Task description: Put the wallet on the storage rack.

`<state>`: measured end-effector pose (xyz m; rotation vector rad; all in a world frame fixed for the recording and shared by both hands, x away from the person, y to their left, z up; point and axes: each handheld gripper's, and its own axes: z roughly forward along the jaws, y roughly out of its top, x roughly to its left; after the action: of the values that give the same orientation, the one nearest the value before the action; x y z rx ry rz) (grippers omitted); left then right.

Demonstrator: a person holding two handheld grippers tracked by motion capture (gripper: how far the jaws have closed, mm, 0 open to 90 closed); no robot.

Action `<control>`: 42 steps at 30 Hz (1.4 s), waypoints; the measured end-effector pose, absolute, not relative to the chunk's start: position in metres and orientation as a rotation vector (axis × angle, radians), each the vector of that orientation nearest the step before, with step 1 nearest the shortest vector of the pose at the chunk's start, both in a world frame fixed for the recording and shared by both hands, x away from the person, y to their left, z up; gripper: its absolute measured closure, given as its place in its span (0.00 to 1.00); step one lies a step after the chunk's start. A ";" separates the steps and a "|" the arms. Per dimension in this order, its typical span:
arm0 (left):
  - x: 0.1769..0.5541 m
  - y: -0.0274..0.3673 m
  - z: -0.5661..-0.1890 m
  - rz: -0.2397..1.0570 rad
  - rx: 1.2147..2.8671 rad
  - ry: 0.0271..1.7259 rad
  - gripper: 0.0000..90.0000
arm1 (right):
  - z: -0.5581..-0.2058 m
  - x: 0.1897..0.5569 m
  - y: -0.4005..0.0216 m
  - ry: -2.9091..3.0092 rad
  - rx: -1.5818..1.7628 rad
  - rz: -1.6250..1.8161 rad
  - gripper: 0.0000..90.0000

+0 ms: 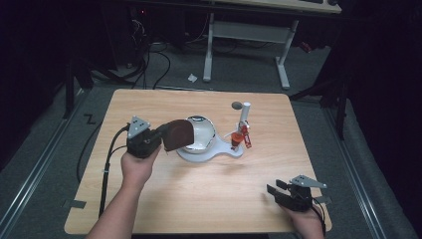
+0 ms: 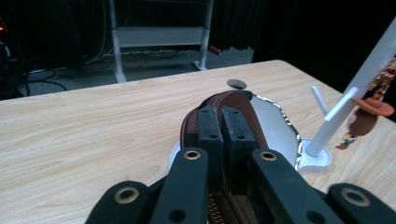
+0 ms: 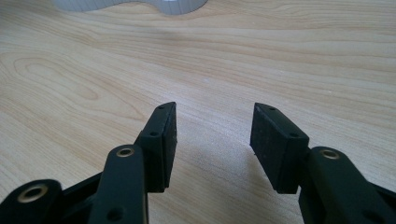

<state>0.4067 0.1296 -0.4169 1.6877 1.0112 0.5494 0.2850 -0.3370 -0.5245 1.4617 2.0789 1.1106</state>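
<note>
My left gripper (image 1: pixel 165 135) is shut on a brown round zippered pouch (image 1: pixel 179 134) and holds it just above the left rim of a white jewellery stand (image 1: pixel 209 152). In the left gripper view the jaws (image 2: pixel 221 114) pinch the pouch (image 2: pixel 238 100) edge-on over the stand's shiny dish (image 2: pixel 278 123). A white post with pegs (image 1: pixel 245 115) rises from the stand, and a small cowboy figure (image 1: pixel 240 137) hangs on it. My right gripper (image 1: pixel 274 190) rests near the table's front right corner, open with nothing between its jaws (image 3: pixel 212 133).
The wooden table (image 1: pixel 199 194) has a round cable hole (image 1: pixel 237 105) behind the post. Beyond the far edge stands a white desk frame (image 1: pixel 246 35) on grey carpet with cables. The stand's white base (image 3: pixel 135 4) lies ahead of the right gripper.
</note>
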 end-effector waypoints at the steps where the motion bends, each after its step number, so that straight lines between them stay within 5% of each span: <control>1: 0.408 0.129 -0.416 0.550 1.694 1.013 0.98 | -0.524 0.285 -0.337 2.078 1.461 1.111 0.57; 42: 0.431 0.081 -0.423 0.592 1.739 1.133 0.96 | -0.524 0.285 -0.338 2.086 1.451 1.118 0.57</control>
<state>0.4306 0.0811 -0.4226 1.7393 1.1334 0.5924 0.2851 -0.3381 -0.5244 1.4508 2.0862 1.1179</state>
